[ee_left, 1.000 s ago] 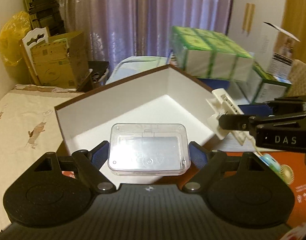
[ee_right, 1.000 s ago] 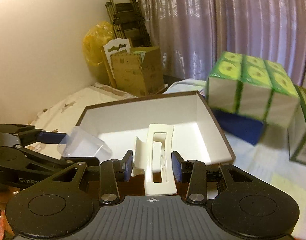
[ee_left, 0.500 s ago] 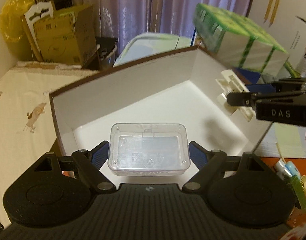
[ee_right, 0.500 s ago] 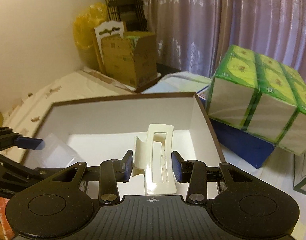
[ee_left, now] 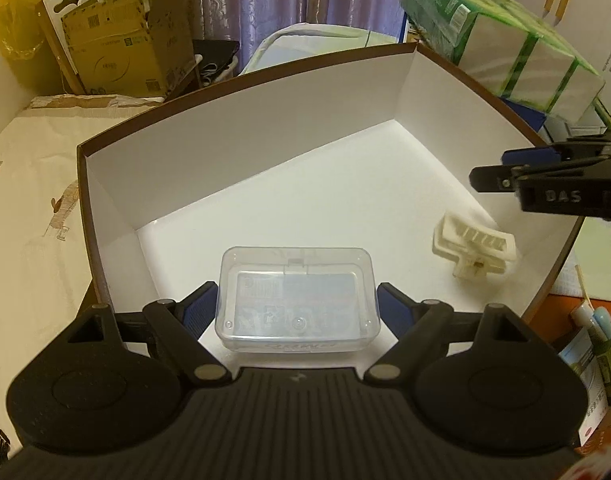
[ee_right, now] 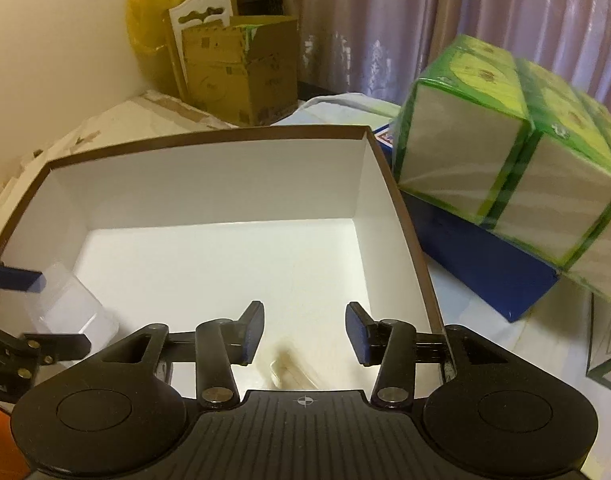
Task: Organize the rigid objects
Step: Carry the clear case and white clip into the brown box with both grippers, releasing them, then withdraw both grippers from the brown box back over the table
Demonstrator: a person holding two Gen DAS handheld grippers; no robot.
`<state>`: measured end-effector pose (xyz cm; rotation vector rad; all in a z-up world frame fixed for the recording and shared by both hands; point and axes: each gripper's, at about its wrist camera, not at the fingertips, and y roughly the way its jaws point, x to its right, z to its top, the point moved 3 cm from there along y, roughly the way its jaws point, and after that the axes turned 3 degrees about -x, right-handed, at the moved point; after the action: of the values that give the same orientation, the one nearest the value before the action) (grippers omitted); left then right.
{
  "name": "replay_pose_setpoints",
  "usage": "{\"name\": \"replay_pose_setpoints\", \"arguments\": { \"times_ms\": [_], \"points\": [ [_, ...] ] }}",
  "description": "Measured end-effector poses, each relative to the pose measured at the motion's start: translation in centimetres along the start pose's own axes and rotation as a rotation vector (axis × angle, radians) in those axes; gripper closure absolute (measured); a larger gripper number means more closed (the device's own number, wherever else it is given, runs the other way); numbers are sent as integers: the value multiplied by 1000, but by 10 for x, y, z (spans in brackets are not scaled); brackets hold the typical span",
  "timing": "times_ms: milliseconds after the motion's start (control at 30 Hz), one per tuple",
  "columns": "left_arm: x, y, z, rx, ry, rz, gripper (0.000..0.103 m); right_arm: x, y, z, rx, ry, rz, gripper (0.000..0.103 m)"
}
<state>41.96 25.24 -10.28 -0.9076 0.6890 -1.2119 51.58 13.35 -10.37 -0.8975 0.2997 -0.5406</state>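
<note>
My left gripper point(ee_left: 296, 304) is shut on a clear plastic case point(ee_left: 297, 300) and holds it over the near left part of a white-lined brown box point(ee_left: 241, 152). A cream hair claw clip point(ee_left: 475, 245) lies on the box floor at the right. My right gripper point(ee_right: 304, 332) is open and empty above the box's near right corner; the clip shows blurred just below it point(ee_right: 283, 366). The right gripper also shows in the left wrist view point(ee_left: 489, 172) above the clip. The clear case shows at the left of the right wrist view point(ee_right: 71, 308).
Green-wrapped tissue packs point(ee_right: 517, 152) on a blue box point(ee_right: 485, 276) stand right of the brown box. A cardboard carton point(ee_right: 241, 68) and a yellow bag point(ee_right: 153, 12) stand behind. A patterned cloth point(ee_left: 29, 184) lies left. Small bottles point(ee_left: 597, 320) stand at the right.
My right gripper opened and the hair claw clip dropped onto the box floor. My left gripper carried the clear case forward and lower over the box.
</note>
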Motion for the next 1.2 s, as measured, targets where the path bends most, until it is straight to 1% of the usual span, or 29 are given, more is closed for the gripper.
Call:
{"name": "replay_pose_setpoints", "arguments": {
  "times_ms": [133, 300, 500, 667, 867, 1033, 1200],
  "points": [
    [0, 0, 0, -7, -1, 5, 21, -2, -13, -1, 17, 22, 19, 54],
    [-1, -7, 2, 15, -1, 21, 21, -6, -34, -7, 43, 49, 37, 51],
    [3, -29, 1, 72, 0, 37, 21, -10, -62, -15, 88, 69, 49, 50],
    [10, -57, -10, 123, -10, 33, 21, -6, -98, -30, 136, 86, 68, 50],
    [29, -91, -35, 170, -26, 28, 21, 7, -147, -62, 183, 91, 86, 49],
    [50, -111, -61, 183, -35, 17, 21, 25, -185, -98, 197, 95, 79, 49],
    [72, -124, -89, 182, -36, 4, 21, 50, -217, -139, 191, 120, 56, 48]
  ]
}}
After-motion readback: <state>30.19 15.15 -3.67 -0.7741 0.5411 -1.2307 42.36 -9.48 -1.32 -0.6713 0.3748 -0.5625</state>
